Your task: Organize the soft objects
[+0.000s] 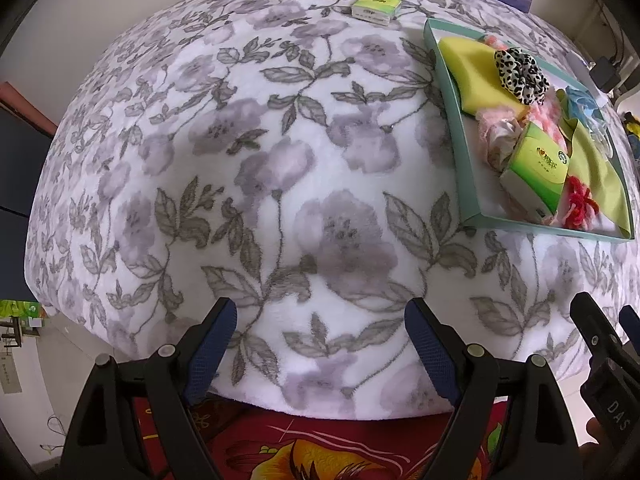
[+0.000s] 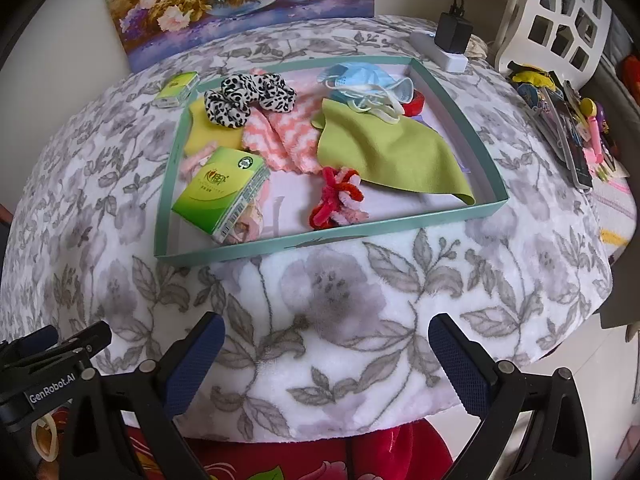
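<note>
- Grippers, left and right, are hovering spread wide, holding nothing, over the floral blanket
- Leopard scrunchie, green cloth and tissue pack are lying inside the teal tray
- Second tissue pack is sitting just outside the tray

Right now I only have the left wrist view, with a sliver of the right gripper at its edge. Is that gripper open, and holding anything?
Observer: Open, nothing between its fingers; the right gripper sits over the floral blanket, short of the tray.
Operator: What lies past the tray's far side?
Observer: A white power strip with a black adapter plugged in.
Operator: And further right?
Observer: A white lattice piece of furniture.
</note>
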`<state>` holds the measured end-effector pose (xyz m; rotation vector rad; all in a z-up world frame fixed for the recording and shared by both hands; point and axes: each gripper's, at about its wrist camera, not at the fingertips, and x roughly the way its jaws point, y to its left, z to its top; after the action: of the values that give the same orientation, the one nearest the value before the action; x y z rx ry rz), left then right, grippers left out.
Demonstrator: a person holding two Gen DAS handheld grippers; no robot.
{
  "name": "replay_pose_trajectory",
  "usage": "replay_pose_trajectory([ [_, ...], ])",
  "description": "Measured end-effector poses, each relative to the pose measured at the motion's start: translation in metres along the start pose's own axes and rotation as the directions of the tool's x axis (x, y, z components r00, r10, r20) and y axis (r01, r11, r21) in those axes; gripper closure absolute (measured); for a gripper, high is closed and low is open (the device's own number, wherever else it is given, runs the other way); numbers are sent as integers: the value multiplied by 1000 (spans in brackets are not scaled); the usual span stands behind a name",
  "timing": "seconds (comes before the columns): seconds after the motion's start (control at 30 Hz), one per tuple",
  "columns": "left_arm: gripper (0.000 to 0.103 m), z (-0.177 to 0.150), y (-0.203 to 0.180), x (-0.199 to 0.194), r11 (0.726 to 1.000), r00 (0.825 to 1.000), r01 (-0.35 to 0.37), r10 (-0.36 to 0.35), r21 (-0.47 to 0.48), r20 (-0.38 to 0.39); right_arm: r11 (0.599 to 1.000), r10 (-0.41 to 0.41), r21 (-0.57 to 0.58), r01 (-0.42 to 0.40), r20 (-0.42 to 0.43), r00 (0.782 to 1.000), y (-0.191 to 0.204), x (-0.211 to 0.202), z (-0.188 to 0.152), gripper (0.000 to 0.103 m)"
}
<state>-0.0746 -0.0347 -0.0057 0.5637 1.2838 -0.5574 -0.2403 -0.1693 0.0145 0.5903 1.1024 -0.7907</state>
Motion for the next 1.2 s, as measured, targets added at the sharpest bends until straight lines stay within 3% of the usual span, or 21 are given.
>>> replay_pose_trajectory([
  [1.2,16,0,-4,-6,999,999,-31,31,18,29,1000,-12,-15,12,5,1000,-2,0,1,0],
])
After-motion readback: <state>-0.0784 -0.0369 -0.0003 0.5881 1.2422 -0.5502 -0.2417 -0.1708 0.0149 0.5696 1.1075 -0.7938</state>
